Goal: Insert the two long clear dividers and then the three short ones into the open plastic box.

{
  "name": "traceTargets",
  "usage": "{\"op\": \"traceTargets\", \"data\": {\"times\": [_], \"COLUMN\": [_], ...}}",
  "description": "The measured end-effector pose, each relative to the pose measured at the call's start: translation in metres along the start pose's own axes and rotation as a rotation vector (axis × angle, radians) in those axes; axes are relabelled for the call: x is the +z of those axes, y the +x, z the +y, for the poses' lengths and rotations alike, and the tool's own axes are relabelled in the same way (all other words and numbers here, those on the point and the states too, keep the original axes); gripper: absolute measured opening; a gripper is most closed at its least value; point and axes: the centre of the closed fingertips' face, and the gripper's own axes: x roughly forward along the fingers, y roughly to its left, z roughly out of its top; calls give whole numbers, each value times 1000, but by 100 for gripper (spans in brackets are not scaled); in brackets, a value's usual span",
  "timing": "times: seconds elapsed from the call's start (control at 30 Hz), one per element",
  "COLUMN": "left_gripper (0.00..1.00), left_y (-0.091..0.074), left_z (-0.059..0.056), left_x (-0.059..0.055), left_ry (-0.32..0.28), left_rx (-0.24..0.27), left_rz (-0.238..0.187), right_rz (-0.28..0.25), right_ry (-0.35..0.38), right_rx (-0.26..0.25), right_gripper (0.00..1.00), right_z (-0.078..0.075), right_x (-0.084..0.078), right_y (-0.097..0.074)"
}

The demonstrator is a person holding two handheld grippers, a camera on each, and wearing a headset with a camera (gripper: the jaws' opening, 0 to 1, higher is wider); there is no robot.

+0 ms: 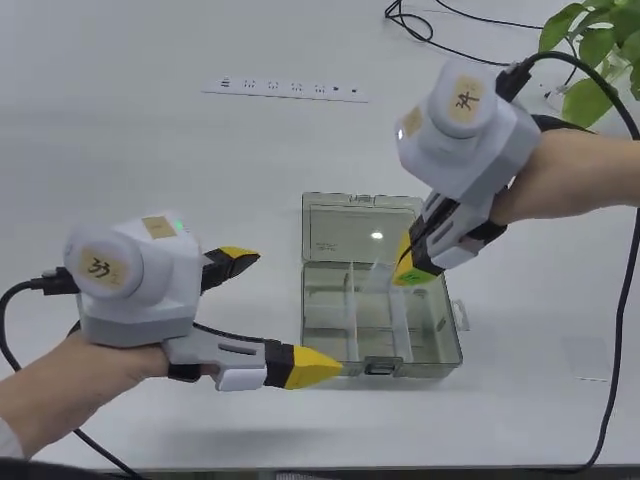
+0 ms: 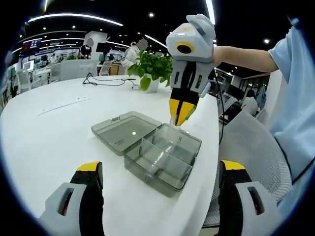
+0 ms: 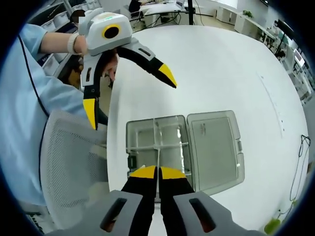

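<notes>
The open clear plastic box [image 1: 450,345] lies on the white table with its lid [image 1: 350,230] flat behind it. Clear dividers stand inside it and split it into compartments. My right gripper [image 1: 410,272] hovers over the box's right half, shut on a thin clear divider [image 3: 158,156] that points down into the box [image 3: 142,130]. In the left gripper view that gripper [image 2: 180,112] hangs just above the box [image 2: 147,171]. My left gripper [image 1: 280,312] is open and holds nothing, left of the box's front corner; the right gripper view also has it [image 3: 130,101], jaws wide apart.
A white power strip [image 1: 285,88] lies at the back of the table. Black cables [image 1: 430,25] and a green plant [image 1: 590,50] sit at the back right. A white mesh chair [image 3: 74,172] stands at the table's near edge.
</notes>
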Motion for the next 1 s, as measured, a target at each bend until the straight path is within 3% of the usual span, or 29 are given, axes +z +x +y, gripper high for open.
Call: {"op": "traceTargets", "data": {"times": [0.47,1.0], "left_gripper": [94,91], "left_y": [-6,-3], "left_z": [2,-2], "left_x": [-5,-8], "left_ry": [-31,-39], "left_rx": [11,2], "left_rz": [-3,1], "right_rz": [4,-16], "right_ry": [1,-73], "right_rx": [2,-8], "right_gripper": [2,2], "right_z": [1,4], "right_x": [-4,-4], "right_y": [7,9]}}
